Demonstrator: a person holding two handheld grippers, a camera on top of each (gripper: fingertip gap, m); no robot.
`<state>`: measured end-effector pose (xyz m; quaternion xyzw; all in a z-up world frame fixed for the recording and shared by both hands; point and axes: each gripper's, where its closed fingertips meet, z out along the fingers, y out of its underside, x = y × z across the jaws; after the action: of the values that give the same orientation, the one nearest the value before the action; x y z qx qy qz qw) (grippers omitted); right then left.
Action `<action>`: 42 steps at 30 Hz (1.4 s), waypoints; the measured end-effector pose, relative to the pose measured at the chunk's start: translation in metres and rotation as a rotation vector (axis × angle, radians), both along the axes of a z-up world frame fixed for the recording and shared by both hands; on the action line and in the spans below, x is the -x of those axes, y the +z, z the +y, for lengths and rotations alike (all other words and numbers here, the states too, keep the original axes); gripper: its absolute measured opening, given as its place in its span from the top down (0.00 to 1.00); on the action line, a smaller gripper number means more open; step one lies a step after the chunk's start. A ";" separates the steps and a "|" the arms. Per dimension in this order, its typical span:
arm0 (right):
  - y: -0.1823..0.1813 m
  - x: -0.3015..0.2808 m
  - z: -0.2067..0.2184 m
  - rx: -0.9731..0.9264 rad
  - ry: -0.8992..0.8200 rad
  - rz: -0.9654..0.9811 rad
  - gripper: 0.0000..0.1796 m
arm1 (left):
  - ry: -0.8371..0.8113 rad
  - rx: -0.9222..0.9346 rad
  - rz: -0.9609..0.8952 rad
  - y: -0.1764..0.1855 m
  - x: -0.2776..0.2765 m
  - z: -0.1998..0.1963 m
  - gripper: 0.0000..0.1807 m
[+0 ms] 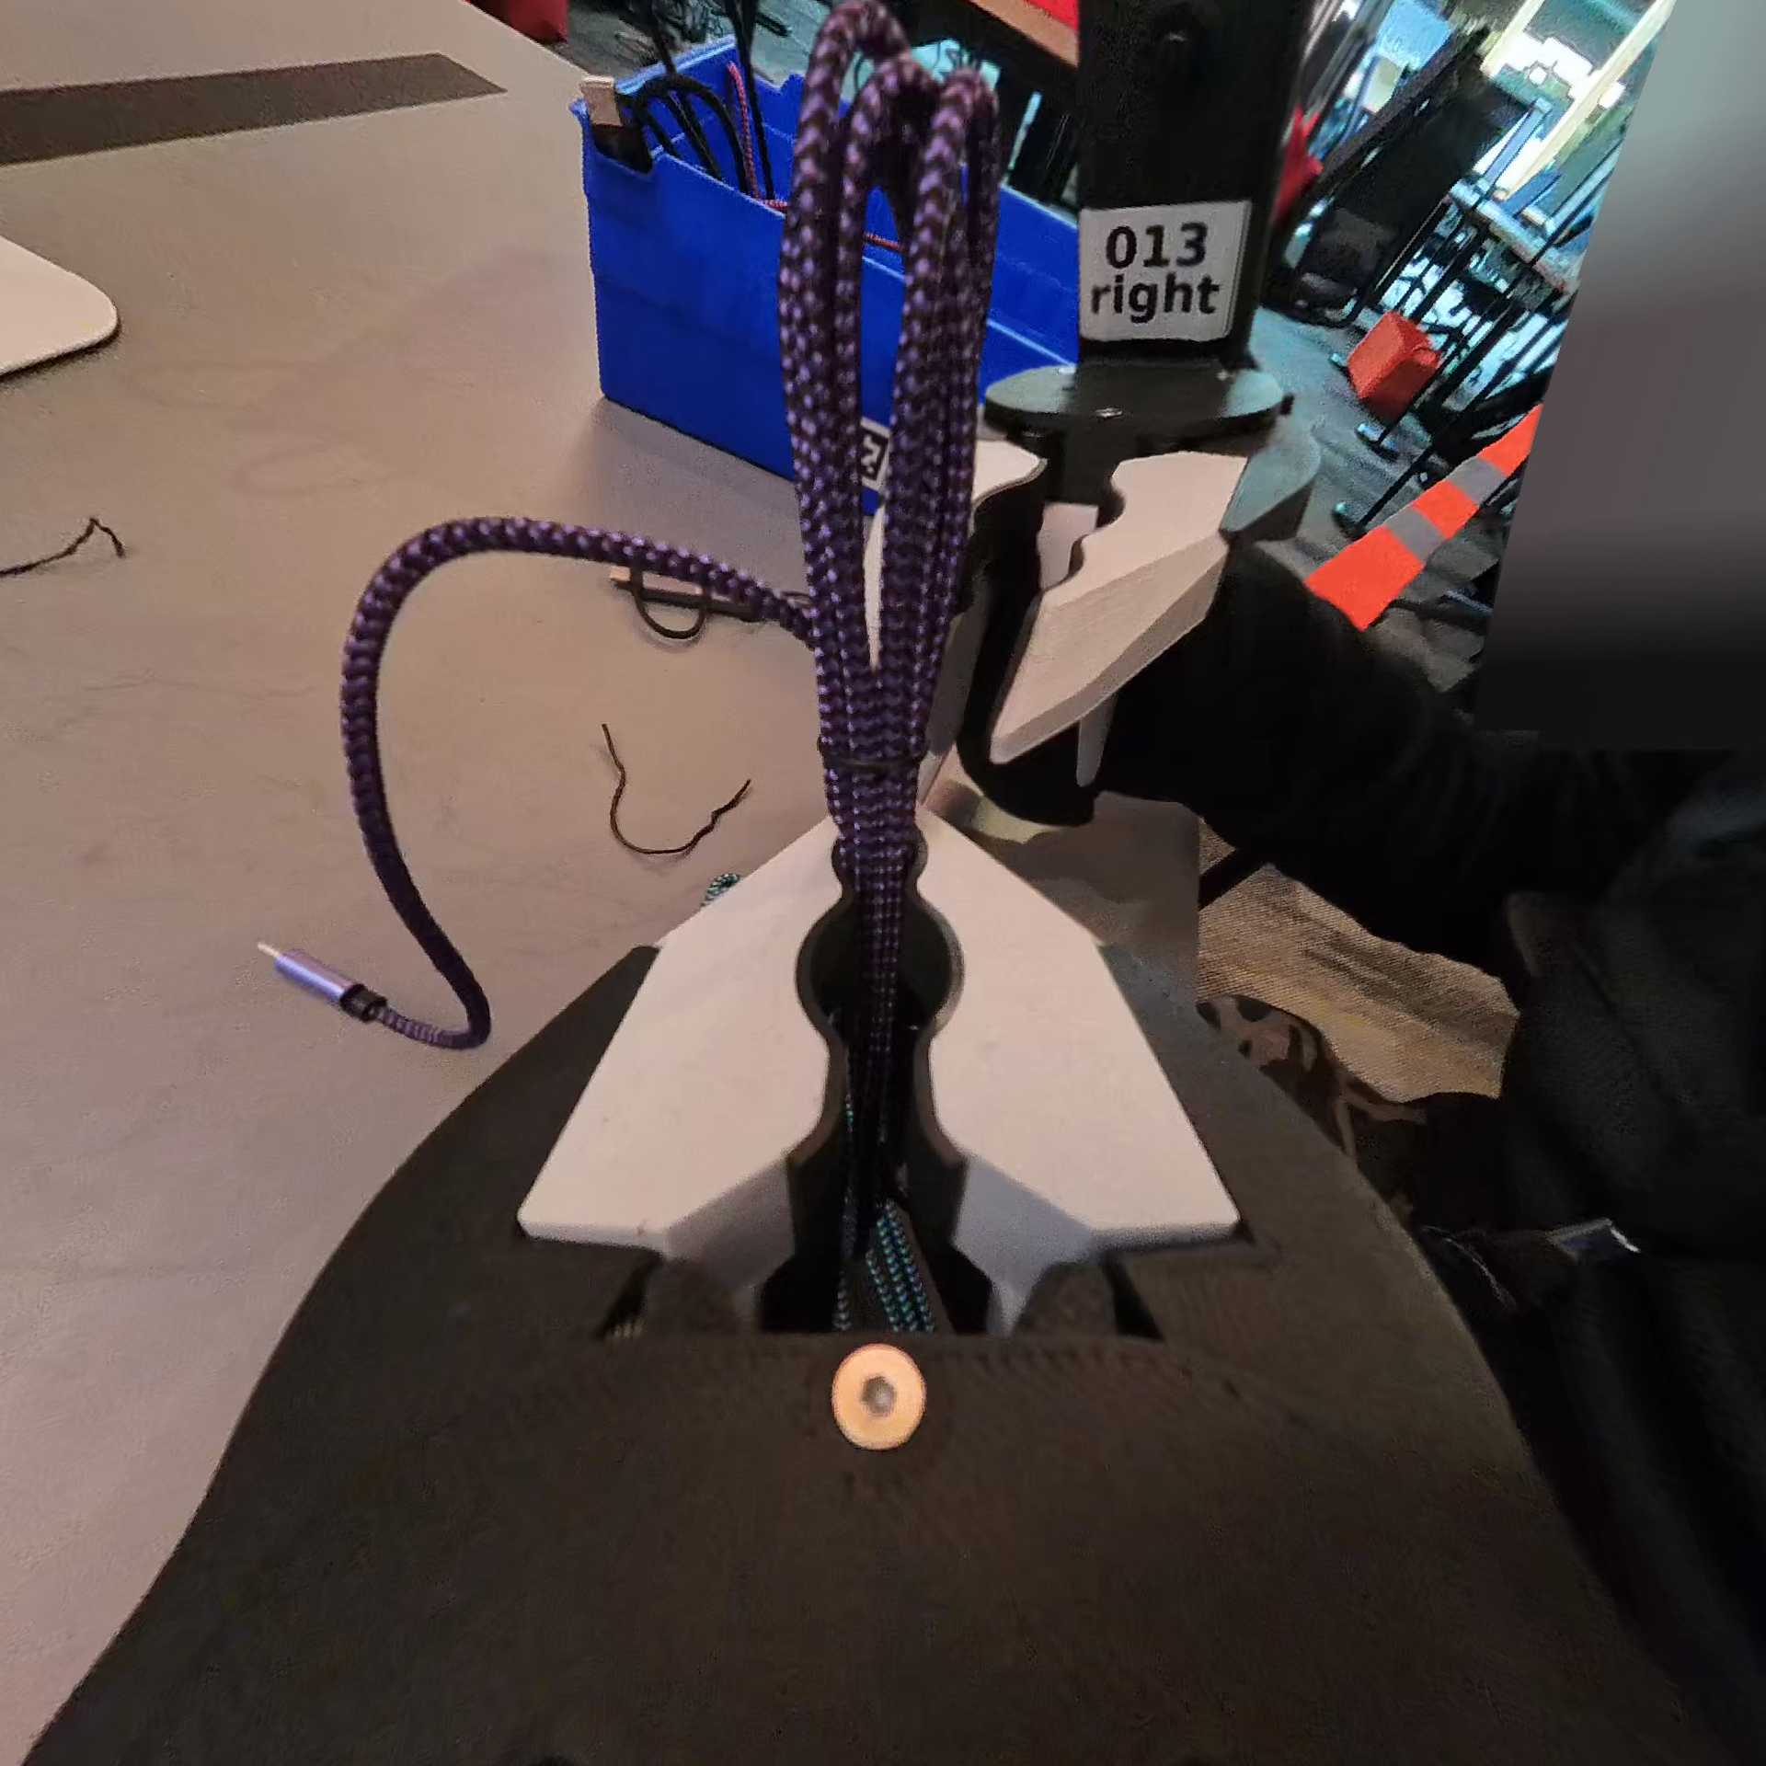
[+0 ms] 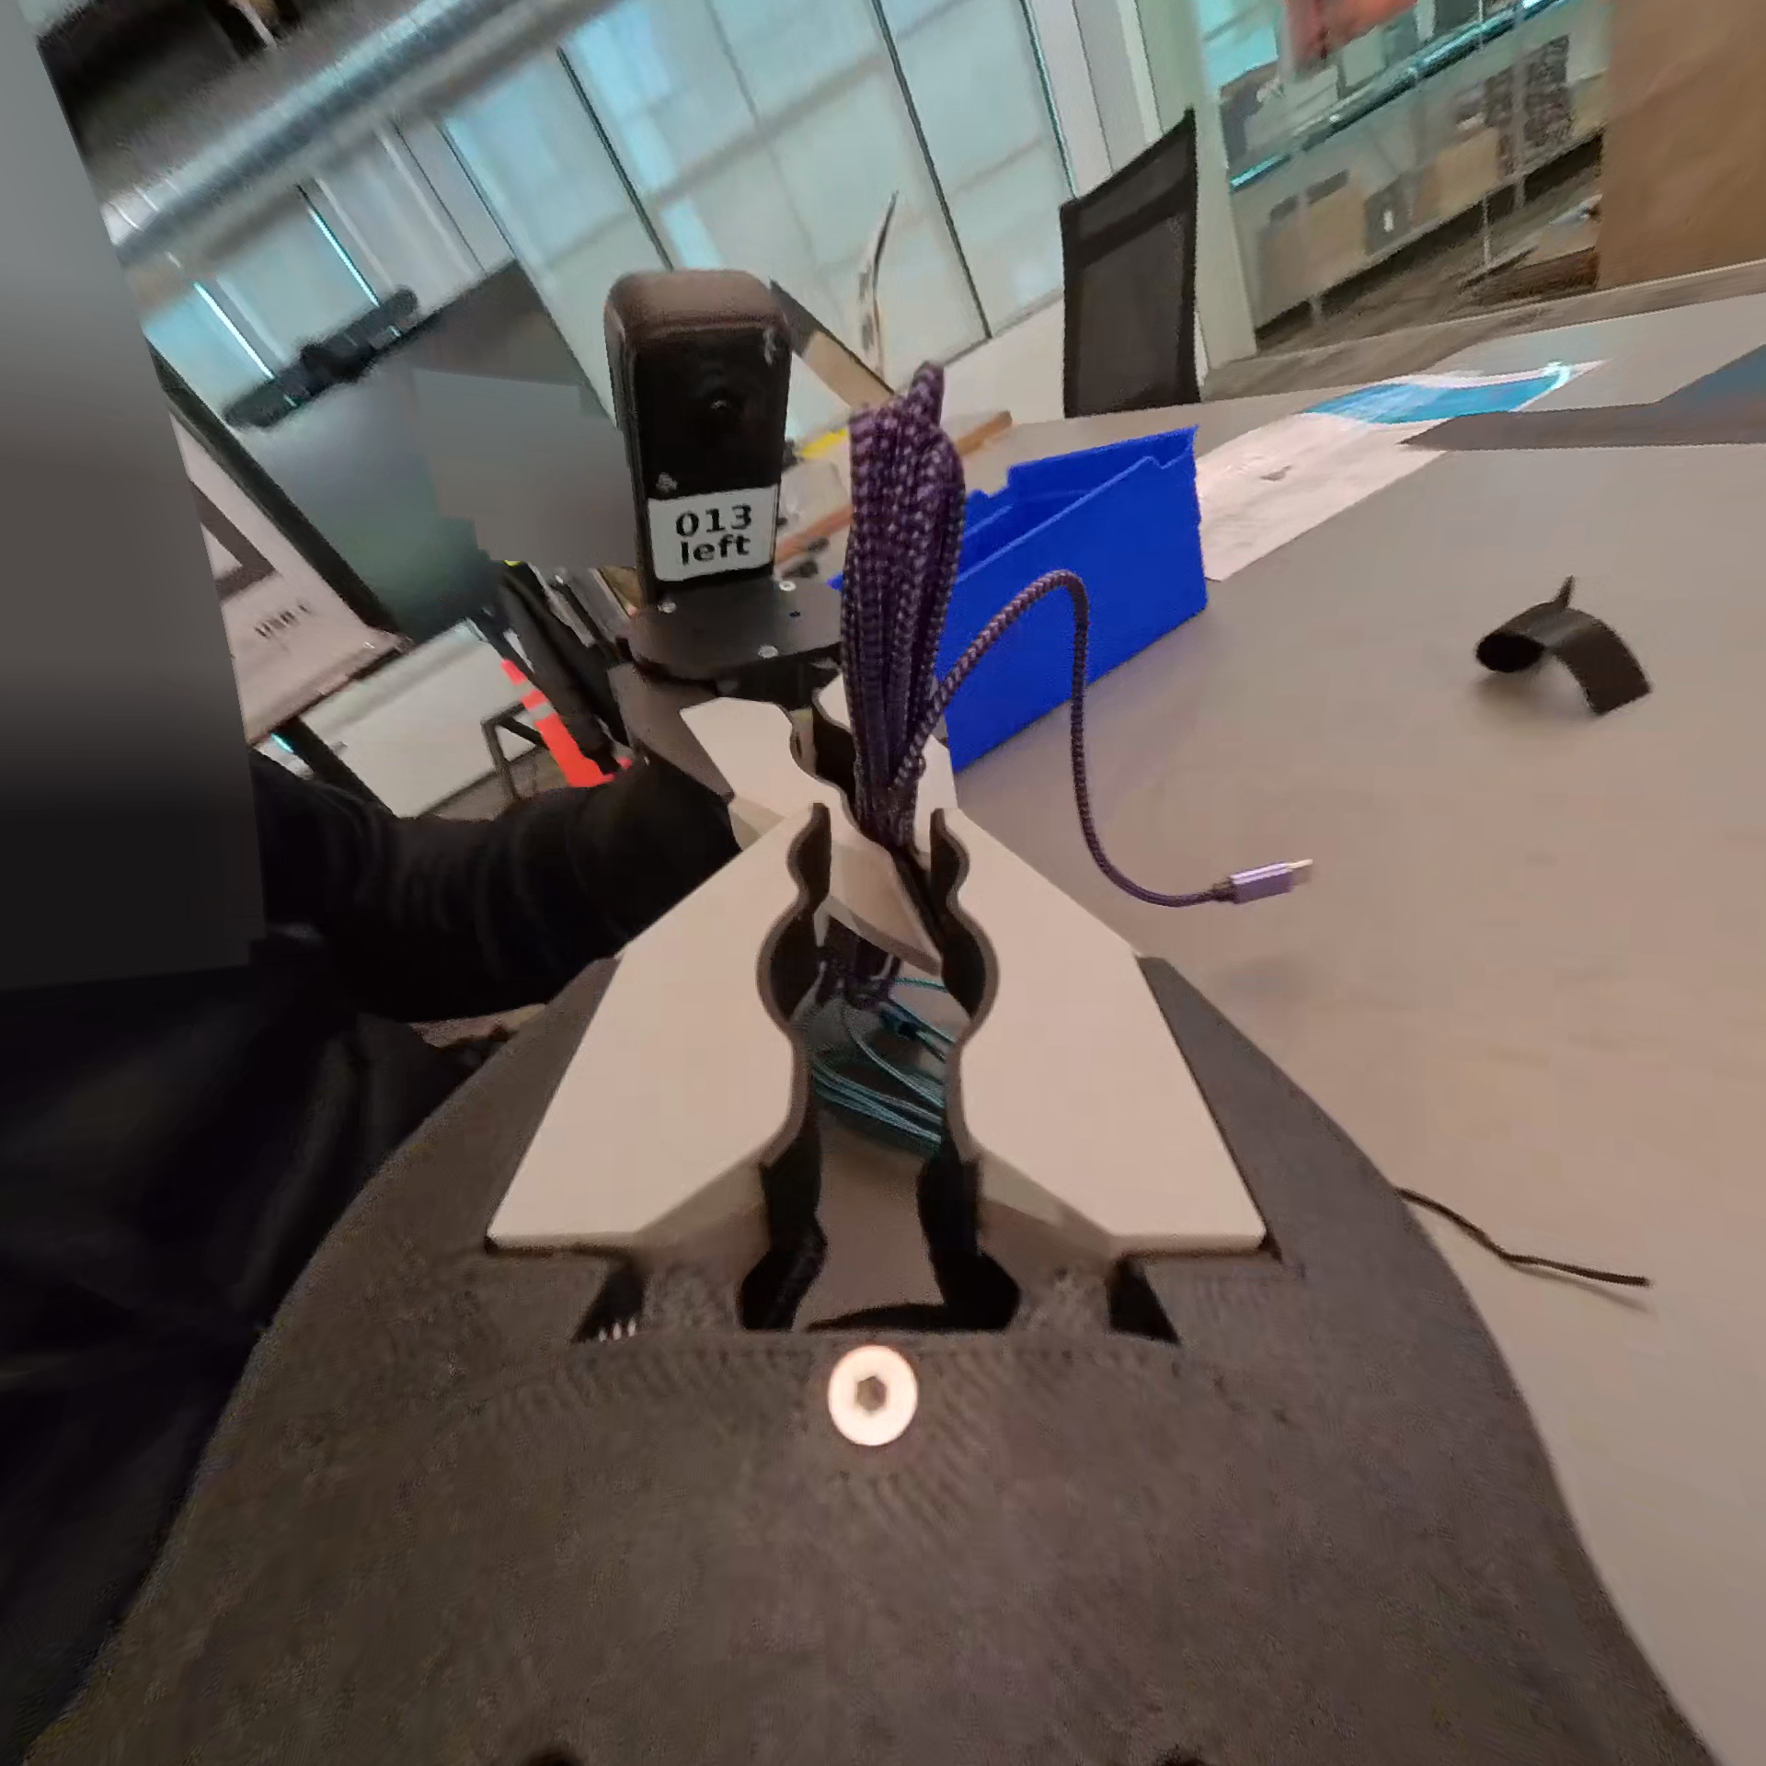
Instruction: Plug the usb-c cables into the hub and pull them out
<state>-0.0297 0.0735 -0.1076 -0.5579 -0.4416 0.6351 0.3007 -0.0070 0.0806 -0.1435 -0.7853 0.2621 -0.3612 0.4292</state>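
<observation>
— Two grippers, one cable. Which of yours has it?

— My left gripper (image 1: 879,860). Its pale fingers are pinched together on the bundled purple-and-black braided usb-c cable (image 1: 884,430), just below the thin black tie. The bundle's long axis runs straight out from the tips toward twelve o'clock in the left wrist view.

— And the end that goes in the hub?

— One loose strand leaves the bundle at about nine o'clock, arcs over and drops to the grey tabletop (image 1: 287,382). Its lilac metal plug (image 1: 311,975) lies out at about eight o'clock from my left tips, nose pointing away to the left.

— Your right gripper?

— My right gripper (image 2: 874,822) has its fingers standing apart, holding nothing. It sits right beside the left one's tips, with the bundle at twelve o'clock; the plug (image 2: 1261,874) lies at about three o'clock, well apart. By my reckoning the right is the free one to fetch it.

— The hub?

— I see none. Only a blue plastic bin (image 2: 1080,573) beyond the bundle.
</observation>
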 end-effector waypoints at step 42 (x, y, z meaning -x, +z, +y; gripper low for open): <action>0.001 -0.011 0.012 -0.155 -0.054 0.006 0.98 | 0.011 0.047 -0.128 0.007 -0.007 0.010 1.00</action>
<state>-0.0190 0.0852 -0.1065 -0.5427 -0.4732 0.5925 0.3612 -0.0001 0.0910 -0.1362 -0.7719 0.2211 -0.4145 0.4283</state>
